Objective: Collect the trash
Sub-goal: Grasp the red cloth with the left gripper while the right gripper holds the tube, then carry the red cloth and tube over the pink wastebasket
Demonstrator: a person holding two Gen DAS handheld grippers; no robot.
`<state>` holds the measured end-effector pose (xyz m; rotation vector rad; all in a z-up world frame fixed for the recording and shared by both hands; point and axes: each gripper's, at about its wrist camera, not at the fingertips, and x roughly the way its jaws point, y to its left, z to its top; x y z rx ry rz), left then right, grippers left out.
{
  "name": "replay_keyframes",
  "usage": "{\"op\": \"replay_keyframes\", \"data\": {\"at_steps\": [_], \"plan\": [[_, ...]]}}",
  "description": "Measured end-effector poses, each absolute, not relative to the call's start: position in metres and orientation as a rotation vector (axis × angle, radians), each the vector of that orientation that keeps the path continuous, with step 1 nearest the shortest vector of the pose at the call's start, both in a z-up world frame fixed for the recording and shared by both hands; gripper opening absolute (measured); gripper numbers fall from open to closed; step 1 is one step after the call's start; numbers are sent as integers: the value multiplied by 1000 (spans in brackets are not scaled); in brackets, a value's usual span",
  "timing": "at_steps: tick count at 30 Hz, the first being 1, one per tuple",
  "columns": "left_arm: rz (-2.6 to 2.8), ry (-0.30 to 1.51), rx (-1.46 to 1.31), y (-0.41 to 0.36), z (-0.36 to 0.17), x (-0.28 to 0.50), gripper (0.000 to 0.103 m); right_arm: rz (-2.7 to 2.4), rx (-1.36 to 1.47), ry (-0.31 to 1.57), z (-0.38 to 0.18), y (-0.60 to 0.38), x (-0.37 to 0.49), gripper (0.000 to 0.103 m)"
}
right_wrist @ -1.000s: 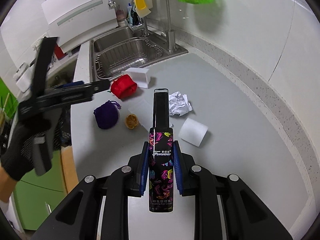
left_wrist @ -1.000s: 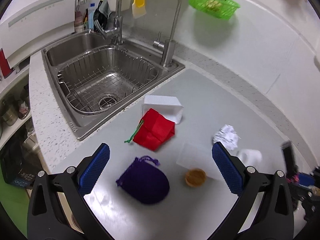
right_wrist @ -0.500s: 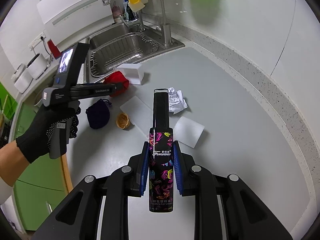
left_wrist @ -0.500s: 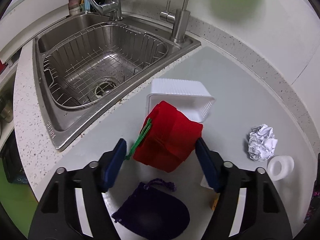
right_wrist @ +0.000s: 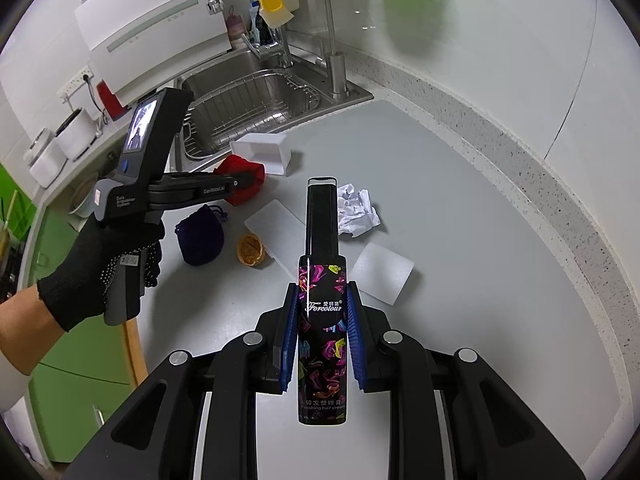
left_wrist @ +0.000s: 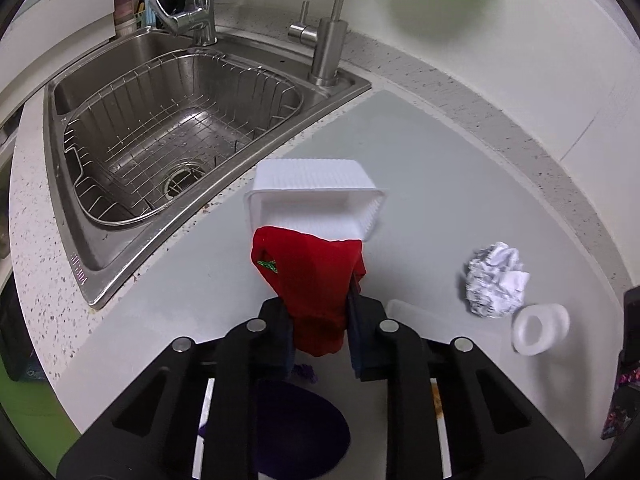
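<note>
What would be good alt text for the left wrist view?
The left gripper is closing its jaws on a red cloth pouch on a grey counter, before a white tray. Sink at left, crumpled paper at right.

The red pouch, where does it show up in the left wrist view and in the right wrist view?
Left wrist: red pouch low centre, between the closing left gripper pads, in front of the white tray.
Right wrist: red pouch left of centre, at the left gripper's tip.
Shared landmark: the white tray, just behind the pouch.
</note>
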<state>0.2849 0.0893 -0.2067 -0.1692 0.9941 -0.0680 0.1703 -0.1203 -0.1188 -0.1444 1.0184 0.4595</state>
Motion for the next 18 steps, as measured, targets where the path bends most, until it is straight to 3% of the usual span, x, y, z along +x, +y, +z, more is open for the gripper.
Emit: {"op": "replay_keyframes", "data": {"at_steps": [18], "plan": [[-30,823,-204,93,-102,140,17,635,-207,893,-72,-75,117,22]]}}
